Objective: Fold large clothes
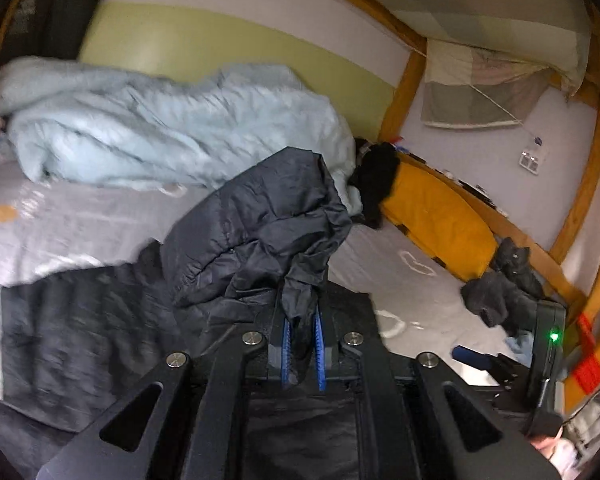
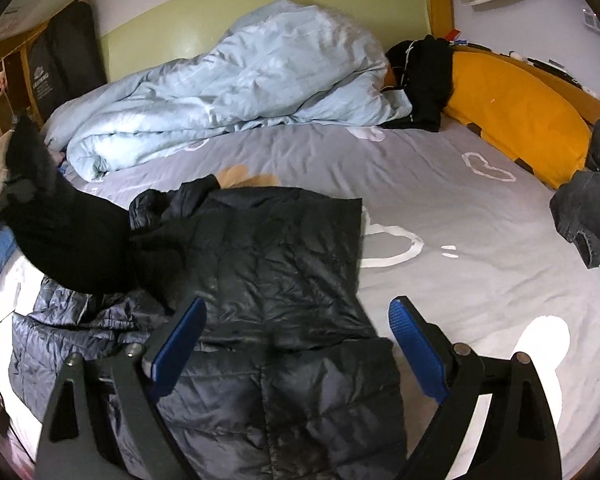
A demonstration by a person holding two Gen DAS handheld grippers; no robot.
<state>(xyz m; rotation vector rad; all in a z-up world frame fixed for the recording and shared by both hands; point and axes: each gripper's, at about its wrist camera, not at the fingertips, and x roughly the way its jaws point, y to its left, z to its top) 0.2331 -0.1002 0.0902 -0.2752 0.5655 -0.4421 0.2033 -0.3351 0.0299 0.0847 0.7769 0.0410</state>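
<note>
L gripper (image 1: 302, 350) clamped on sleeve end of dark puffer jacket (image 2: 276, 264) — lifted over jacket body, prob. to fold inward. R gripper (image 2: 296, 350) jaws apart, hovering over jacket on bed sheet (image 2: 480, 208) — nothing gripped.

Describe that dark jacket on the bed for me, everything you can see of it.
The jacket is a dark navy, quilted puffer with a shiny, crinkled shell. Its body lies spread flat on the grey bedsheet. One part, seemingly a sleeve, is pinched in the shut left gripper and lifted off the bed, bunched. The right gripper hovers open over the body.
</note>
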